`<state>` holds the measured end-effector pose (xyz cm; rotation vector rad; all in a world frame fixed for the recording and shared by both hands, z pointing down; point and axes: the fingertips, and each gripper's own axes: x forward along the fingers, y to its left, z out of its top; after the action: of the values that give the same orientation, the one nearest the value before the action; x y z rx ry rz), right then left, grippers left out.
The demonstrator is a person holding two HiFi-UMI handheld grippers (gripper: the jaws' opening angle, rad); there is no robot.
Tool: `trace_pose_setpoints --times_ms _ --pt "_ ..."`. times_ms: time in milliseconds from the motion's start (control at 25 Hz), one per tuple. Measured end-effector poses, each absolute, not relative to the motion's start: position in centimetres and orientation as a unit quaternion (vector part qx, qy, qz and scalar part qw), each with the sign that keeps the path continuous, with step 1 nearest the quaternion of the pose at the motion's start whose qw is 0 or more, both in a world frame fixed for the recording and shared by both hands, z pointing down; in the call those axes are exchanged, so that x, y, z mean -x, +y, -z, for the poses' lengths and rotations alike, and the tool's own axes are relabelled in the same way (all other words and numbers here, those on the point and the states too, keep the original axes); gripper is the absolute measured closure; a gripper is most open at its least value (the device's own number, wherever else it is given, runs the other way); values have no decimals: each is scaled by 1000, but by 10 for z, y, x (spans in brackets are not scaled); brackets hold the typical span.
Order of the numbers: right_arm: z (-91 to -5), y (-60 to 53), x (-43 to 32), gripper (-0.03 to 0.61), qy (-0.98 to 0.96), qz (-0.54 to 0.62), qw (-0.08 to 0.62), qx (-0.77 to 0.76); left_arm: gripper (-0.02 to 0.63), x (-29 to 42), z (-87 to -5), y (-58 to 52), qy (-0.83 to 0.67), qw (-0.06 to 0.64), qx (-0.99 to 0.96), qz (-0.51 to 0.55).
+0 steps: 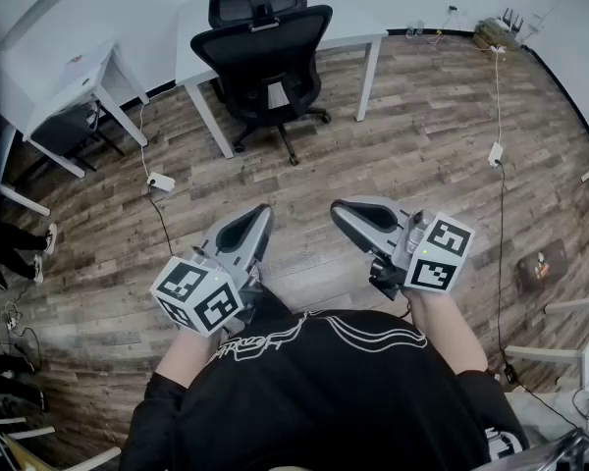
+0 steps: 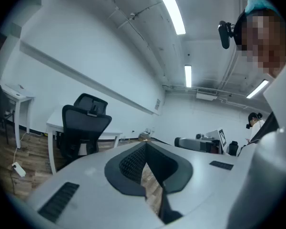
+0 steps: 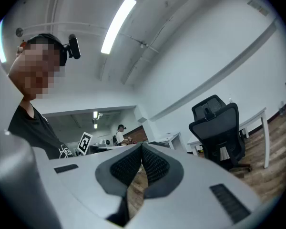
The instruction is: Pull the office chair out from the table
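Observation:
A black mesh-back office chair (image 1: 265, 57) stands tucked under a white table (image 1: 348, 29) at the far side of the room, its wheeled base out on the wood floor. The same chair (image 2: 83, 128) appears far off in the left gripper view, and again as the chair (image 3: 219, 130) in the right gripper view. My left gripper (image 1: 265, 210) and right gripper (image 1: 336, 207) are held level in front of the person's body, well short of the chair. Both are shut, tips touching, with nothing between them.
A second white desk (image 1: 64, 81) stands at the left with a dark chair under it. A power strip (image 1: 160, 182) and cable lie on the floor left of the chair; another cable and plug (image 1: 494, 153) run along the right. Wood floor lies between me and the chair.

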<state>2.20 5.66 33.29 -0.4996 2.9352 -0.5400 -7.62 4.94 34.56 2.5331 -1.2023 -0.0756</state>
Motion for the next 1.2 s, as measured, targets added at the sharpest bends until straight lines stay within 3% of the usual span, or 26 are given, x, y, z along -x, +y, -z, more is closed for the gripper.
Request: trace_pose_setpoints --times_ms 800,1200 --pt "-334 30 -55 538 960 164 83 211 607 72 -357 36 -414 193 -889 22" --pt "-364 -7 -51 537 968 117 14 222 606 60 -382 -31 -379 245 -891 47"
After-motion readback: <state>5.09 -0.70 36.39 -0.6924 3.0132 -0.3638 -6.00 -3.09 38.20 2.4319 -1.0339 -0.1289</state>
